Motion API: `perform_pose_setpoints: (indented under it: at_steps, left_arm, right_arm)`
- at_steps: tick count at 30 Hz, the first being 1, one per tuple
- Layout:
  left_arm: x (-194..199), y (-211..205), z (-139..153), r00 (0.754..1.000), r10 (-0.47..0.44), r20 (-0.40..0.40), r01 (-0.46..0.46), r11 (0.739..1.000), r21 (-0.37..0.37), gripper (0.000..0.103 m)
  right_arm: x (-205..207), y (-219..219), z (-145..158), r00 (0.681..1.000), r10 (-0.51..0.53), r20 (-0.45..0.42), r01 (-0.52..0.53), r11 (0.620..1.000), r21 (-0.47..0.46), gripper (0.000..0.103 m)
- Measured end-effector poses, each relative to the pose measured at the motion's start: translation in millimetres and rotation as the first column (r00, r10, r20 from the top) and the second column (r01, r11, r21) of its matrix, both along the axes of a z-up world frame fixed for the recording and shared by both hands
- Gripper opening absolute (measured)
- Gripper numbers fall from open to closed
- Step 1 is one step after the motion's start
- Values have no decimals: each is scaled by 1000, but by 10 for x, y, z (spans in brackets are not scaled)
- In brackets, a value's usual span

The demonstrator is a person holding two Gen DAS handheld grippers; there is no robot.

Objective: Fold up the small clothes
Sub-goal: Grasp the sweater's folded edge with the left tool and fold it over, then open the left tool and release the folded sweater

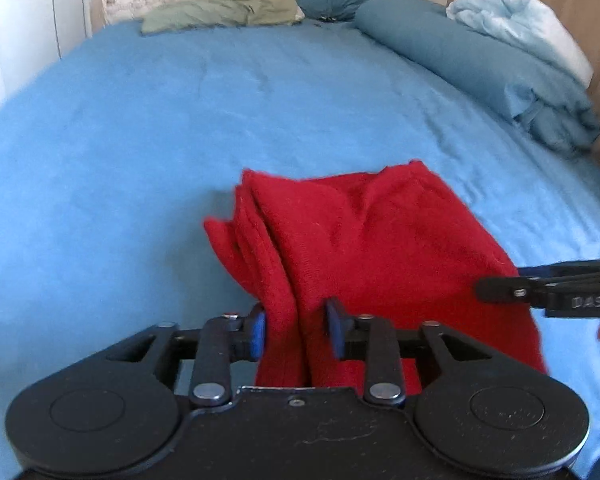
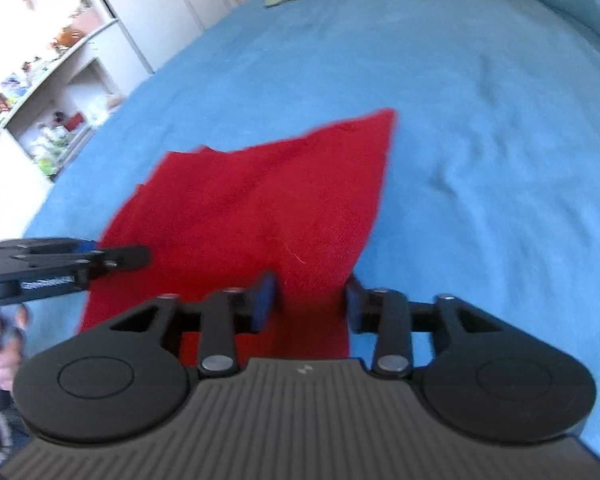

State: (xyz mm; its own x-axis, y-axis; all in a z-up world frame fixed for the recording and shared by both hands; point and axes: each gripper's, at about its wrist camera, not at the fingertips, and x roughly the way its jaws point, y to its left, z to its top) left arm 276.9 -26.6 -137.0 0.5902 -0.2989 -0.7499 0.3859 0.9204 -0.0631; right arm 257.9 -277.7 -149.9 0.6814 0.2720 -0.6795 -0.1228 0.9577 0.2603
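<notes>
L gripper pinched bunched red knit cloth; pads partly apart w/ fabric between. R gripper likewise gripped its edge over blue bed.

One red cloth at lower center, two grippers, left and right, one green pillow upper left, one bed.

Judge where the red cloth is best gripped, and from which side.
Grip the near edge, coming in low from the person's side. The red cloth bunches into thick folds there, between the left claw pads, while its far corners lie flat on the blue bedspread. The right claw straddles the same edge.
</notes>
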Motion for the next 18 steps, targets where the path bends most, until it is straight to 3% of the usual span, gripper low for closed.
perform_pose_setpoints:
  at_steps: [2,4,9,14,18]
  left_arm:
    - [-61,7,47,998,1,60,-5,998,68,73]
    - [-77,69,67,995,5,95,-14,996,91,81]
    - [49,235,-83,997,75,28,-77,994,76,79]
    - [103,250,-332,997,77,-29,-74,992,105,78]
    - [127,308,-291,994,101,-47,-97,992,82,77]
  right_arm:
    - [-97,-70,14,999,-24,34,24,1000,-7,88]
    - [-151,-102,76,996,-50,79,51,999,-15,93]
    - [-19,-92,-23,991,-118,56,122,989,-79,93]
    - [66,-154,-231,992,-124,37,128,982,-136,98]
    - [29,-148,-139,991,-120,51,126,982,-138,98]
